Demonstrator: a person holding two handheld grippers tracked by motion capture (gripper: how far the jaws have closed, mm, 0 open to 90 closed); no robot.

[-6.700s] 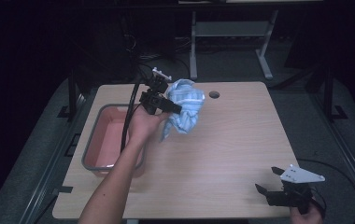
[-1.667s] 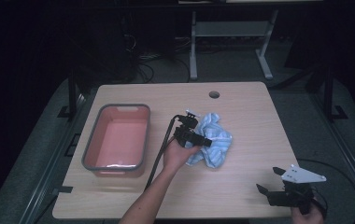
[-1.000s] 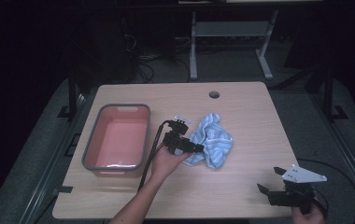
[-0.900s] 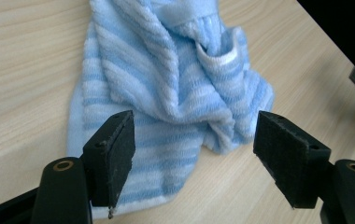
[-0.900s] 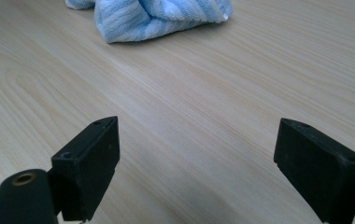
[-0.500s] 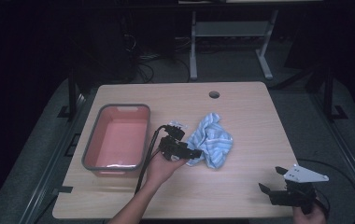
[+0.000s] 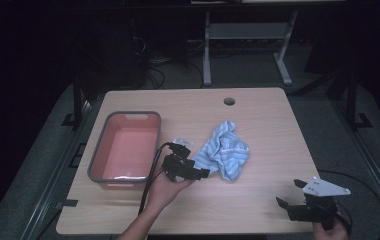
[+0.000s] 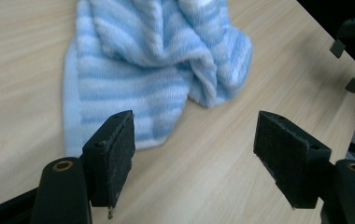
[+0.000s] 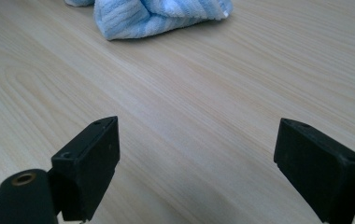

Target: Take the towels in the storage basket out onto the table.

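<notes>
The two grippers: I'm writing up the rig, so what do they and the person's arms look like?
Both are black, each with two blocky jaws faced with dark pads. The left gripper trails a black cable; the right gripper carries a grey three-cornered plate, and a cable loops beside it. The forearms are bare; no sleeves show.

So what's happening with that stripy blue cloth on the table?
A person holds a gripper in each hand at a wooden table. The left gripper sits open right beside the crumpled blue striped towel, its fingers spread apart with nothing between them, so the towel lies loose on the table. A grey tub with a pink inside stands to the left of it. The right gripper waits open near the table's front right corner, away from the towel.
</notes>
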